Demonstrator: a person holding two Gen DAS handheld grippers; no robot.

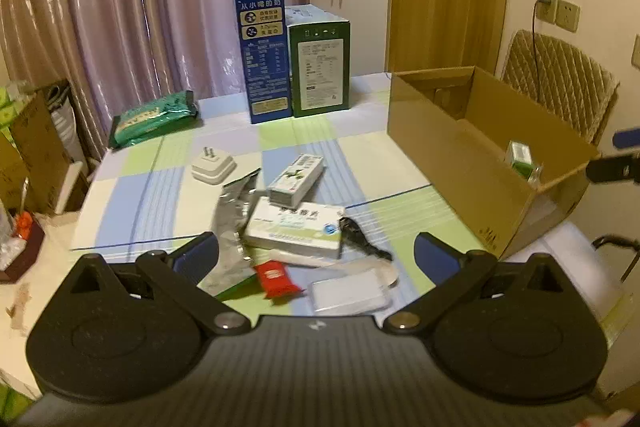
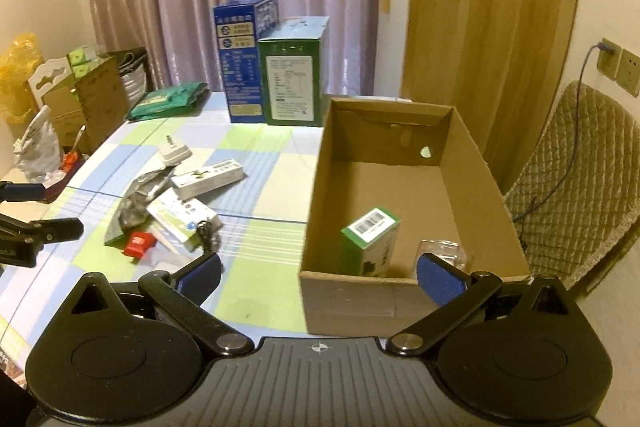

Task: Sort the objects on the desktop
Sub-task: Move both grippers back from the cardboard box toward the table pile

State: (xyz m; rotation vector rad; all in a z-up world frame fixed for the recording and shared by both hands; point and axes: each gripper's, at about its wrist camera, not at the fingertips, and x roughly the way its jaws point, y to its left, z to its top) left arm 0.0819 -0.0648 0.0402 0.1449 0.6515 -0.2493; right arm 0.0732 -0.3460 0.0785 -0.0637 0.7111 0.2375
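Left wrist view. Left gripper [image 1: 316, 255]: blue-padded fingers spread wide, nothing between them, poised above a heap of small items on the checked tablecloth [image 1: 360, 147]. Heap contents: white medicine box [image 1: 294, 229] with blue-green print; a second, narrower white box [image 1: 296, 179] leaning on its far edge; crumpled silver foil pouch [image 1: 232, 223]; red sachet [image 1: 278, 279]; clear plastic sleeve [image 1: 348, 293]; black cable [image 1: 362, 237] touching the medicine box's right end. White plug adapter [image 1: 212, 165] lies just beyond the heap, prongs up. Green snack bag [image 1: 154, 117] at the far left corner. Tall blue carton [image 1: 266, 55] and green carton [image 1: 320, 61] stand upright side by side at the far edge. Open cardboard box [image 1: 440, 155] to the right — a small green-and-white box [image 1: 520, 157] sits inside near its right end. Right gripper [image 1: 616, 161] shows only as a dark blur at the frame edge.

Right wrist view. Right gripper [image 2: 320, 273]: fingers parted, holding nothing, hovering at the near wall of the cardboard box [image 2: 348, 297]. Inside, near that wall: the green-and-white box [image 2: 370, 241], upright, barcode on top, with a clear plastic item [image 2: 442, 251] beside it. Left gripper [image 2: 24, 215] enters from the left edge, fingers apart. The heap lies left of the box — red sachet [image 2: 138, 245], medicine box [image 2: 182, 215], foil pouch [image 2: 134, 205].
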